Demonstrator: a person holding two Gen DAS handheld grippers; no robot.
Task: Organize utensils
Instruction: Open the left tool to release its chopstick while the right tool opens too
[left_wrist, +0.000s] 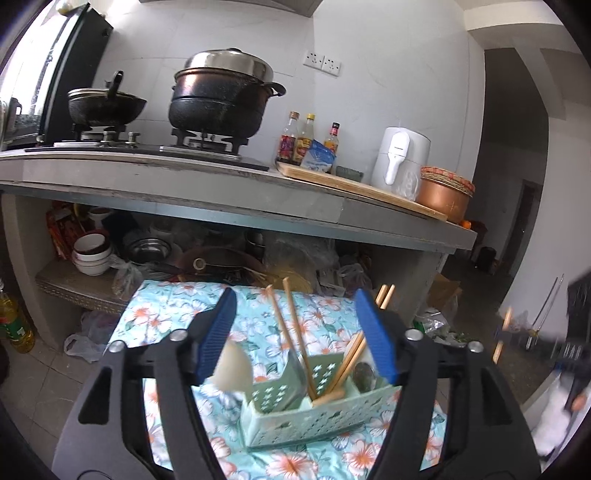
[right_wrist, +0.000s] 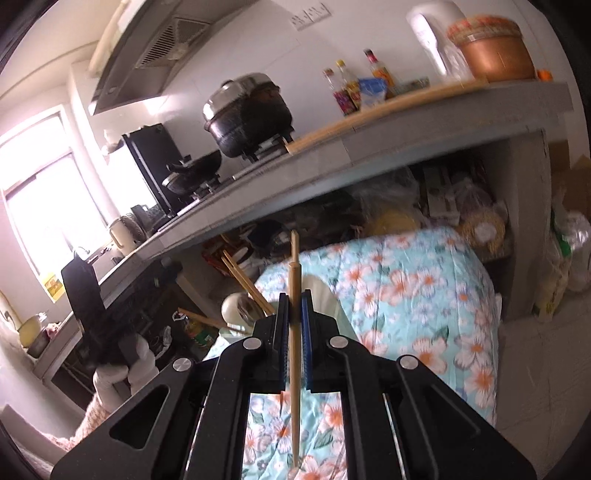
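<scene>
A pale green slotted caddy (left_wrist: 306, 417) stands on the floral cloth (left_wrist: 177, 306). Several wooden chopsticks (left_wrist: 295, 332) lean upright in it. My left gripper (left_wrist: 299, 332) hangs open above the caddy. A blurred white spoon (left_wrist: 234, 365) shows by its left pad, and the right pad is well clear of it. My right gripper (right_wrist: 295, 299) is shut on a pair of wooden chopsticks (right_wrist: 294, 258) that stick up past the fingertips, above the cloth (right_wrist: 406, 295). From the right wrist view the caddy's chopsticks (right_wrist: 243, 280) show to the left.
Behind the table runs a grey counter (left_wrist: 221, 192) carrying a stove with two black pots (left_wrist: 221, 96), bottles (left_wrist: 306, 140), a white appliance (left_wrist: 400, 158) and a copper pot (left_wrist: 443, 195). Bowls (left_wrist: 92, 254) and bags crowd the shelf beneath. An oil bottle (left_wrist: 14, 325) stands on the floor.
</scene>
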